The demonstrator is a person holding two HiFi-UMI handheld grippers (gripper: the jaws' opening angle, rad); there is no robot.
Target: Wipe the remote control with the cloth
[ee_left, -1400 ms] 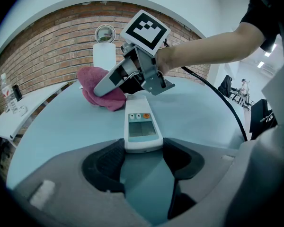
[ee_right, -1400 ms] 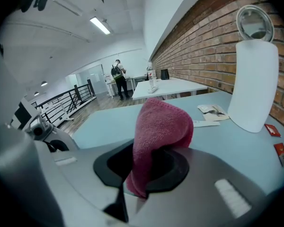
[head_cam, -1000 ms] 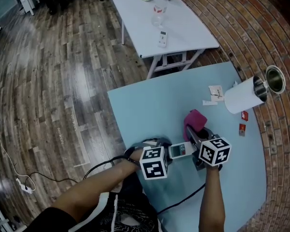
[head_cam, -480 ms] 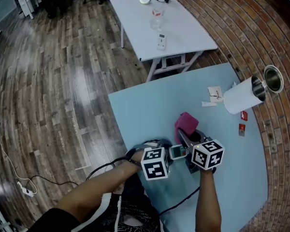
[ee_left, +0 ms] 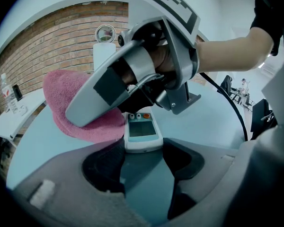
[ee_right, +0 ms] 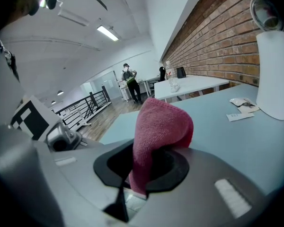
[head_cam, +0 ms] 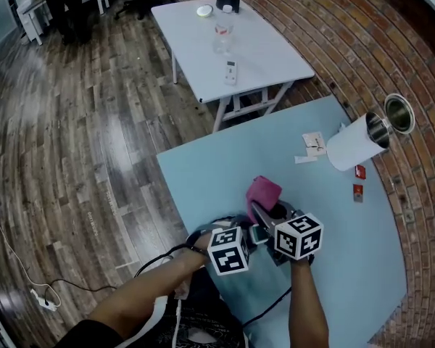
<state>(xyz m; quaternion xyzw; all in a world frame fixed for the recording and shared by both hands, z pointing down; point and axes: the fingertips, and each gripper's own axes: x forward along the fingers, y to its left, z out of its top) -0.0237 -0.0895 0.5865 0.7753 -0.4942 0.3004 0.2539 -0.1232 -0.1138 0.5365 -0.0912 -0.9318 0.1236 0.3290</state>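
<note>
Here, left gripper [ee_left: 143, 151] clamping remote control [ee_left: 141, 130], right gripper [ee_right: 142, 167] pinching cloth [ee_right: 162, 126], table [head_cam: 203, 172] edge close by, room ahead.

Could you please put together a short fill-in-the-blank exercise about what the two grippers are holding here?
1. The left gripper grips the remote control with its screen facing ____.
2. The right gripper is shut on a cloth coloured ____.
3. Both grippers work over a light ____ table.
Missing words: up; pink; blue.
</note>
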